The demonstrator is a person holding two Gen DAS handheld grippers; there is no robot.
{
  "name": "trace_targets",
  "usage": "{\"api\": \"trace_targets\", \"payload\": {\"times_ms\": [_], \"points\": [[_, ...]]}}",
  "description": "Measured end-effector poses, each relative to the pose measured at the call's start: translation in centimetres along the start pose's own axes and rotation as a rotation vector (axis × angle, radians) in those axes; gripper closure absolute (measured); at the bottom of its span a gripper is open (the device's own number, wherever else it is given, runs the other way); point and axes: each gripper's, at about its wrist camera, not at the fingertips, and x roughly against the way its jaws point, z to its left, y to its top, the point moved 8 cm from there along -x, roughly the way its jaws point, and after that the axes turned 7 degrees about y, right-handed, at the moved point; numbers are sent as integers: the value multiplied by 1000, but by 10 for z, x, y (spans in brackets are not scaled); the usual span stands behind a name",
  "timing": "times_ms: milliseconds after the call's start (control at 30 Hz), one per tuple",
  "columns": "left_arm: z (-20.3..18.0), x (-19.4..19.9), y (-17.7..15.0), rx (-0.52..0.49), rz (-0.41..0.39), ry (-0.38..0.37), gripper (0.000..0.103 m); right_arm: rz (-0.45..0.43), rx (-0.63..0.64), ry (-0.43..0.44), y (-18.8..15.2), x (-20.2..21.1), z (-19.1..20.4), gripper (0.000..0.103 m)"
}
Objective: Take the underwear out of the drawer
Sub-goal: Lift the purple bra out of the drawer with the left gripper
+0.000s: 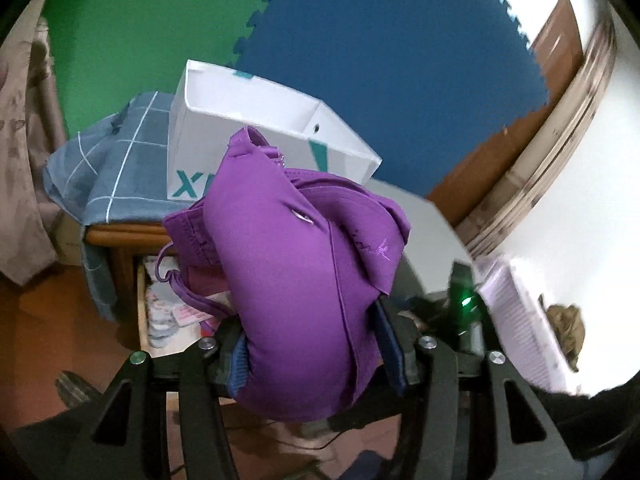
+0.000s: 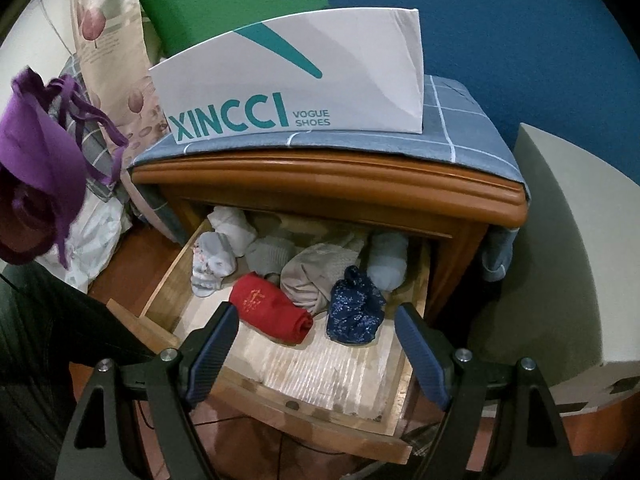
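My left gripper (image 1: 312,332) is shut on a purple piece of underwear (image 1: 296,272), a padded garment with thin straps, held up in the air above the open drawer (image 1: 160,312). In the right wrist view the same purple underwear (image 2: 36,152) hangs at the far left, clear of the nightstand. My right gripper (image 2: 316,316) stands open over the front of the wooden drawer (image 2: 280,396), with nothing between its fingers. Just beyond its tips lie a rolled red piece (image 2: 272,312) and a navy floral piece (image 2: 354,312), with a beige garment (image 2: 316,276) and several pale socks behind them.
A white shoe box (image 2: 304,80) stands on a blue checked cloth (image 2: 460,136) on top of the wooden nightstand (image 2: 328,184). A pale grey block (image 2: 560,240) sits close on the right. Floral bedding (image 2: 116,40) and a white bag are at the left.
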Motion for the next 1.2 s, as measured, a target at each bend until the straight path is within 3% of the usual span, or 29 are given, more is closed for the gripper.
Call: {"api": "trace_targets", "payload": {"times_ms": [100,367,567,700,1000,1200], "points": [[-12,13,8,-30,-37,2,53,3,6,1,0,0,1,21],[-44,40,40,-13,-99,-131,53,7,21,3,-1,-1,5,21],[-63,58,64,-65,-166,-130,53,6,23,3,-1,-1,5,21],[-78,78,91,-87,-258,-127,52,10,32,2,-2,-1,6,21],[-103,103,171,-152,-462,11,48,-3,34,13,0,1,9,21],[-121,77,212,-203,-505,69,47,-2,36,14,0,1,10,21]]}}
